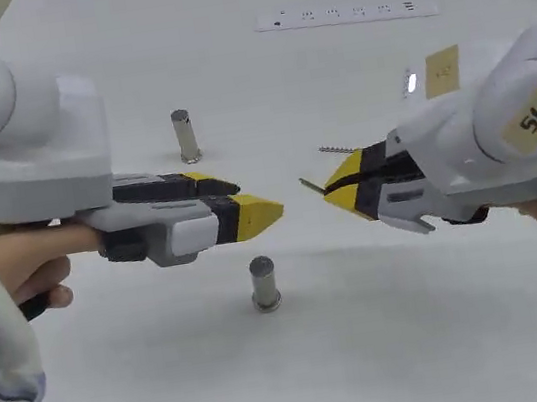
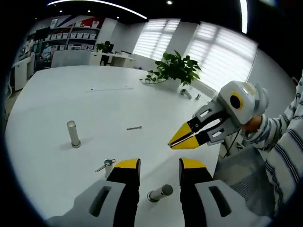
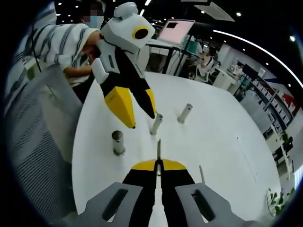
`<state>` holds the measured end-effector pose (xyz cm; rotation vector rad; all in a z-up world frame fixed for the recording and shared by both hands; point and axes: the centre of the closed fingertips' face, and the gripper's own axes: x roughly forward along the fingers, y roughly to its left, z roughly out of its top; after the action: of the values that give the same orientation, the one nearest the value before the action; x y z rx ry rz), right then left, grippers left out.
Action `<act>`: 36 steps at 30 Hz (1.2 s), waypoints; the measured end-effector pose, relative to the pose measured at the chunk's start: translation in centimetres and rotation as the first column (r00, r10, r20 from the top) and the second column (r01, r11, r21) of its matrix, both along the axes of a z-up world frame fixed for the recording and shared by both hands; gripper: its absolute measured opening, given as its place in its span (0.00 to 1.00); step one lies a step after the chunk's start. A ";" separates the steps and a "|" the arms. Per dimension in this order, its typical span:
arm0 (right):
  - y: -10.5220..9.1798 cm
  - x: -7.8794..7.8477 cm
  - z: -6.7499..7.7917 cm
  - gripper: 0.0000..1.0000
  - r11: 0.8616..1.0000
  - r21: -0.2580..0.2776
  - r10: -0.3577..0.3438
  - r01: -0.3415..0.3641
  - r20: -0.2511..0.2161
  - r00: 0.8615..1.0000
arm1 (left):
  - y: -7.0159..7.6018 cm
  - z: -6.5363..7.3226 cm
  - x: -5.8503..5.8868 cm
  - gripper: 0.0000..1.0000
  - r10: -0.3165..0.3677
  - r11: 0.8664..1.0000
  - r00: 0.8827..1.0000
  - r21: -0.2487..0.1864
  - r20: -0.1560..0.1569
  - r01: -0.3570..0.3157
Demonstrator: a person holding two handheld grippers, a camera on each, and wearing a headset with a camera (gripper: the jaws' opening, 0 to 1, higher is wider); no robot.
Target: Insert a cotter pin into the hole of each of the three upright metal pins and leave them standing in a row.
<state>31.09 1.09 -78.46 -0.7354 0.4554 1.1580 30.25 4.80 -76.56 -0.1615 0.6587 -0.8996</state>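
The task looks about a third done. Three metal pins stand upright in a row that runs from the near edge of the counter [image 1: 439, 327] toward its far edge. The middle metal pin [image 2: 109, 166] seems to carry a cotter pin through its top, with a small loop sticking out to one side. It is small in the left gripper view, so this is a judgement. The far metal pin [image 1: 185, 136] and the near metal pin [image 1: 264, 283] show bare tops, so two insertions appear to be left.

The right gripper [image 3: 159, 166] has its jaws clenched on the held cotter pin [image 3: 159, 150], which points out past the tips toward the row. The left gripper [image 2: 158, 165] hovers above the row with its jaws released and nothing between them. A loose cotter pin [image 1: 336, 150] lies flat on the counter beyond the right gripper, toward the far edge and apart from the metal pins. It is probably meant for the last hole.
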 end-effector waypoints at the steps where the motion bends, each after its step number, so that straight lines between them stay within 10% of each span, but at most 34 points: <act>1: 0.2 -0.1 0.1 0.03 1.000 0.002 0.003 -0.003 0.004 1.000 | -0.2 0.0 0.0 0.28 -0.004 1.000 1.000 -0.006 -0.005 0.004; 12: 1.0 -0.9 0.7 0.03 1.000 0.023 0.008 -0.009 0.040 0.999 | -1.7 0.1 -0.5 0.14 -0.020 0.996 0.991 -0.089 -0.130 0.008; 36: 1.2 -1.1 0.9 0.03 0.999 -0.004 0.038 -0.038 0.076 0.996 | -2.5 -0.1 -0.4 0.02 -0.020 0.990 0.983 -0.140 -0.182 -0.006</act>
<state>29.95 2.30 -77.55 -0.7906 0.3801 1.1609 29.80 2.33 -76.65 -0.3716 0.7668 -0.9450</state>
